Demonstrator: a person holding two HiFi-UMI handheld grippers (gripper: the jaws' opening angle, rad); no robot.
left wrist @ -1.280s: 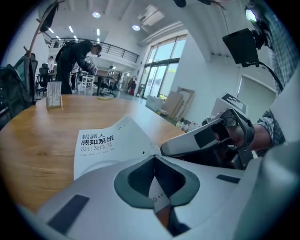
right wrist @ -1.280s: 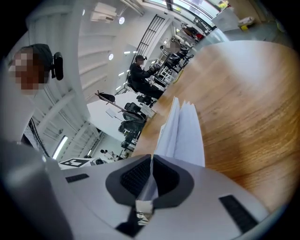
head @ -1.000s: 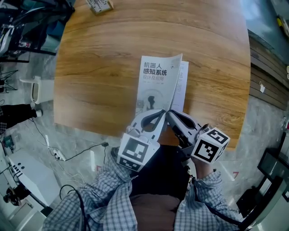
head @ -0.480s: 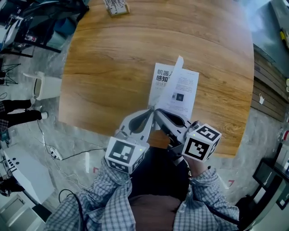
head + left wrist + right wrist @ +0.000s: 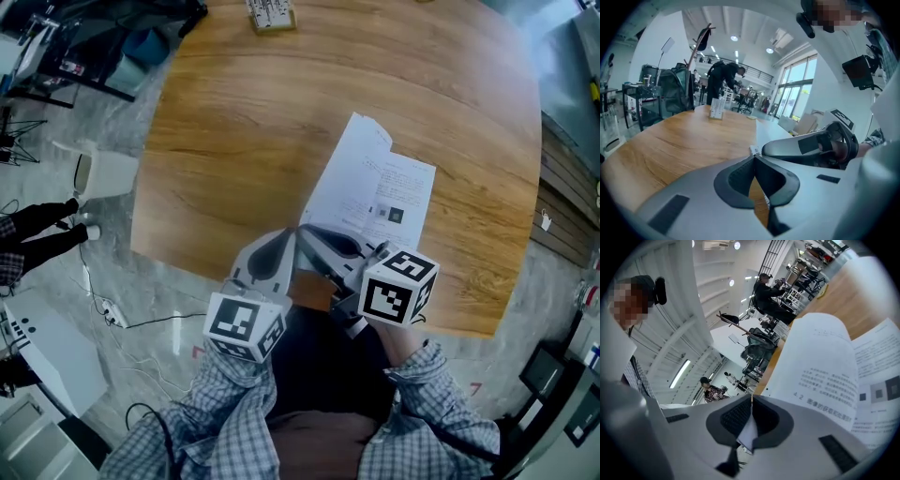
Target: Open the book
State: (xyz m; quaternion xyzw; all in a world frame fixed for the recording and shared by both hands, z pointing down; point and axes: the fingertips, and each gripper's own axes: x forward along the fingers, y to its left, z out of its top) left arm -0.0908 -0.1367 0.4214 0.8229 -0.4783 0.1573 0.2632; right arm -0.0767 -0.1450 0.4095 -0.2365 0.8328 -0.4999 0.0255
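The left gripper (image 5: pixel 753 157) and right gripper (image 5: pixel 751 397) are each pinched shut on the bottom edge of the light book (image 5: pixel 380 192), whose thin, bendy pages (image 5: pixel 825 366) could tear.

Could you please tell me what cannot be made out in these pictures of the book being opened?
- The book cover: head view, hidden under the raised pages.
- The book's near corner: head view, behind the left gripper and right gripper.
- Print on the open page: head view, too small to read.
- The small box at the far edge of the table: head view, cut off by the top edge.
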